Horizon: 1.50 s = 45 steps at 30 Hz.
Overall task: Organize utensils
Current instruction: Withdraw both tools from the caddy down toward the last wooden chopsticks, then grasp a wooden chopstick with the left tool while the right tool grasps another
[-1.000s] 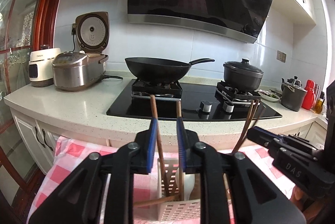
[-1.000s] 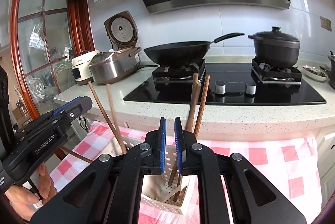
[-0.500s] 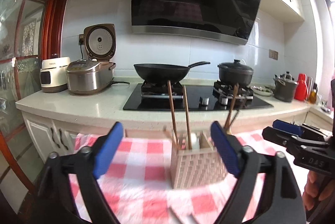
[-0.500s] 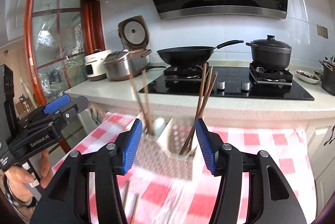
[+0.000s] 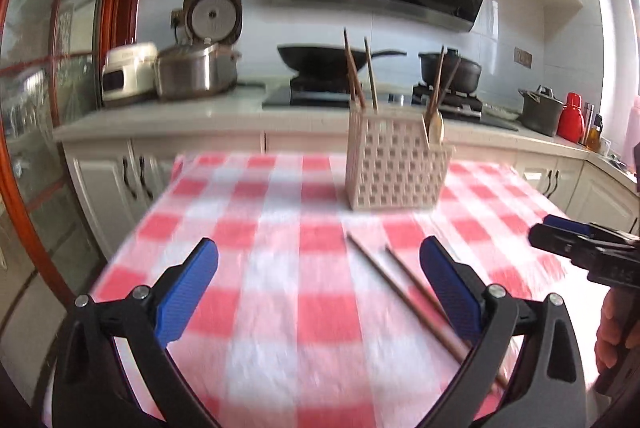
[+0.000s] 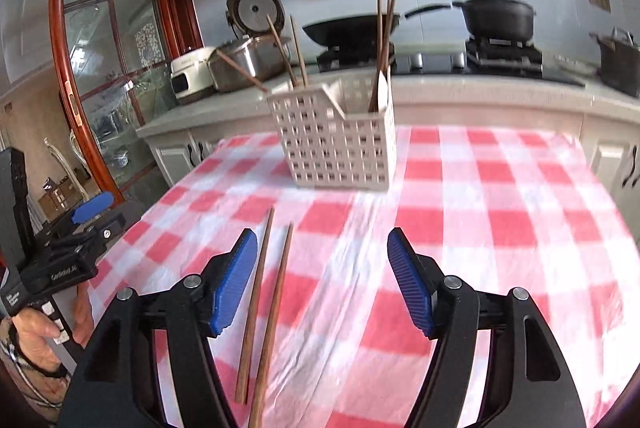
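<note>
Both grippers have pulled back from the basket [image 6: 340, 144], where they hung shut right over its top a second ago, and their jaws have just been opening with nothing between them. The left gripper [image 5: 320, 292] is spread wide and the right gripper [image 6: 322, 280] is well apart too. Several chopsticks stand in the basket, while the last loose pair of chopsticks [image 6: 266, 308] lies on the checked cloth [image 6: 500, 228] just in front of it, probably next.

Both wrist cams low over table [image 5: 280, 308], facing shared caddy [image 5: 394, 168], stove behind.
</note>
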Each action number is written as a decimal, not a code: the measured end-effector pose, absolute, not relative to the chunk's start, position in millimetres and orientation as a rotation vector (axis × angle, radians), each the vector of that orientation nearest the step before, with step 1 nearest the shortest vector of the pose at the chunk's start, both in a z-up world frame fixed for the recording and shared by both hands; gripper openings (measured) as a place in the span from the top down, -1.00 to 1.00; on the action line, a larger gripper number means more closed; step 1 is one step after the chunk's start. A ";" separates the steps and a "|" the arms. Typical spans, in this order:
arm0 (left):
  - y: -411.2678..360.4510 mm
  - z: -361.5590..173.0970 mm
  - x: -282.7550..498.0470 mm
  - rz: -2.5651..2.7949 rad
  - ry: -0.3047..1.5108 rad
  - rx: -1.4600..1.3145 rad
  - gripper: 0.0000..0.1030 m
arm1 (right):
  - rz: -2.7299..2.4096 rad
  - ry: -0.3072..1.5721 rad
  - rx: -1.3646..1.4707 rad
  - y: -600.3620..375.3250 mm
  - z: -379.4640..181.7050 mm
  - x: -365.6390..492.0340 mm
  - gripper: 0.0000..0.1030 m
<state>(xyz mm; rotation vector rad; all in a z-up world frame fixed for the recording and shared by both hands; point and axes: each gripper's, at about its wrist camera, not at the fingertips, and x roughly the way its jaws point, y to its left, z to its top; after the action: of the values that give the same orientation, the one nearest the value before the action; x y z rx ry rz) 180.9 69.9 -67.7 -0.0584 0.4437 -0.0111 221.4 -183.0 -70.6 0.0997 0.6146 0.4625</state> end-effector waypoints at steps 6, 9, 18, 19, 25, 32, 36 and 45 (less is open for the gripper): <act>68.7 -92.2 165.7 0.007 0.473 -0.054 -0.90 | 0.464 0.721 0.114 -168.5 -102.8 228.1 -0.26; 71.1 -90.4 159.5 0.037 0.434 -0.039 -0.90 | 0.469 0.743 0.117 -161.7 -110.2 231.0 -0.26; 84.9 -87.6 154.2 0.063 0.404 -0.092 -0.90 | 0.446 0.794 0.010 -130.9 -108.6 258.0 -0.12; 85.1 -88.4 153.7 0.063 0.403 -0.088 -0.90 | 0.441 0.808 -0.007 -125.9 -109.8 262.7 -0.10; 87.5 -93.3 151.8 0.079 0.401 -0.041 -0.90 | 0.446 0.867 -0.090 -94.4 -119.4 286.4 0.24; 111.4 -105.3 152.2 0.117 0.433 -0.101 -0.90 | 0.432 0.900 -0.149 -76.5 -129.6 298.8 0.42; 119.1 -110.9 154.2 0.123 0.455 -0.138 -0.90 | 0.424 0.893 -0.210 -62.0 -129.4 304.5 0.46; 117.8 -113.8 160.0 0.145 0.498 -0.125 -0.90 | 0.418 0.898 -0.195 -66.2 -129.2 302.5 0.85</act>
<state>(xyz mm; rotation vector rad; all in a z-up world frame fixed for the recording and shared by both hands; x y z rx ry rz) 160.0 117.8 -113.8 -0.1255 0.4985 0.1451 302.5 -66.2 -129.2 -0.1955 0.8983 0.4180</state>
